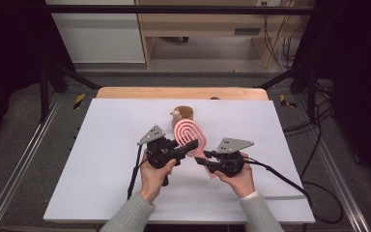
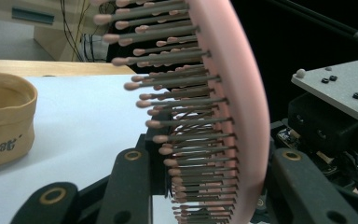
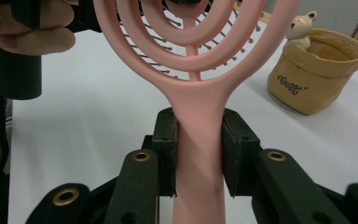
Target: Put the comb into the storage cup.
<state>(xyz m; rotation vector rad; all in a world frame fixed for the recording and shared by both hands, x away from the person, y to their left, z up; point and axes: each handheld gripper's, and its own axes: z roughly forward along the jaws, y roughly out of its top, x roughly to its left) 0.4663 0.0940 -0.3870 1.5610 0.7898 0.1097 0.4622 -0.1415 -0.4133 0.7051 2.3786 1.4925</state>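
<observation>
The right gripper has its 2 pads pressed on the handle of the pink hairbrush, 1 on each side, so the brush head stands beyond the fingertips. The left gripper is closed on the brush head (bristles toward 1 pad, pink back toward the other), with the tan pouch apart from it.

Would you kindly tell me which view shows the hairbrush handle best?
The right gripper view: the handle sits close up, clamped between its tongs. The high view shows it small and partly hidden; the left gripper view gives the bristled head edge-on.
</observation>
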